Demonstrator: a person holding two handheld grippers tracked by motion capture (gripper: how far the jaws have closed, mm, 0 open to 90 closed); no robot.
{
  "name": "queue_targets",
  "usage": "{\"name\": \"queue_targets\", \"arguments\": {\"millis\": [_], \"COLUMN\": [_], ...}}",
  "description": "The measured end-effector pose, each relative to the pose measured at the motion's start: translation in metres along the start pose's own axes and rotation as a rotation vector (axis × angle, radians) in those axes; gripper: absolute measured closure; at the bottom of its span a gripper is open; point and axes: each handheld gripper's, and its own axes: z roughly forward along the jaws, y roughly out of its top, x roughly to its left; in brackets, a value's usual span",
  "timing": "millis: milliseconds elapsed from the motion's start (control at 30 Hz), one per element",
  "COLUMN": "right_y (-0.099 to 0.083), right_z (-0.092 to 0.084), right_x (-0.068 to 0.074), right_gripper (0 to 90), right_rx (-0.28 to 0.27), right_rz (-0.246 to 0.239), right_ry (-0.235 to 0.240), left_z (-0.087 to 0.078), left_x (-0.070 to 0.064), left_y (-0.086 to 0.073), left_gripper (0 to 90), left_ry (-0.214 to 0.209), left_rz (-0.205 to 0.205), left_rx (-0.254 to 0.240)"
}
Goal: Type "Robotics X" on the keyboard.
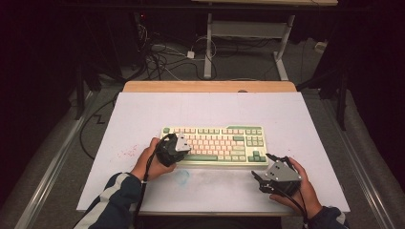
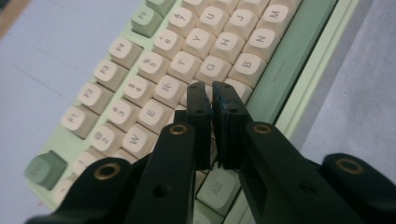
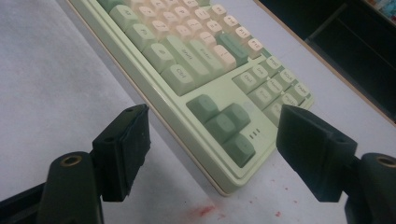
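A pale green keyboard (image 1: 215, 145) with cream and green keys lies in the middle of the white table. My left gripper (image 1: 175, 150) hangs over its left front part. In the left gripper view the left gripper (image 2: 213, 92) has its jaws pressed almost together, tips just above the cream letter keys (image 2: 184, 65), with nothing seen between them. My right gripper (image 1: 263, 166) rests low by the keyboard's front right corner. In the right gripper view the right gripper (image 3: 212, 114) is wide open, and the green arrow keys (image 3: 224, 128) on that corner lie between its fingers.
The white table cover (image 1: 210, 109) carries red specks (image 1: 128, 152) at front left and a blue smear (image 1: 182, 176) in front of the keyboard. A wooden strip (image 1: 210, 86) runs along the far edge. Cables and a desk frame (image 1: 208, 47) stand on the floor beyond.
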Motion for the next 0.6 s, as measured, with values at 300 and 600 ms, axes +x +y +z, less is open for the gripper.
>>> {"name": "queue_targets", "arguments": {"millis": [300,600], "right_y": [0.000,-0.001], "right_z": [-0.001,-0.001], "right_x": [-0.002,-0.005], "right_gripper": [27.0,27.0], "right_rx": [-0.005,-0.002], "right_rz": [0.009,0.039], "right_ry": [-0.003,-0.010], "left_z": [-0.020,-0.035], "left_x": [0.005,0.012], "left_y": [0.005,-0.003], "left_gripper": [60.0,27.7], "left_ry": [0.011,0.080], "left_rz": [0.022,0.031], "left_rx": [-0.109,-0.183]}}
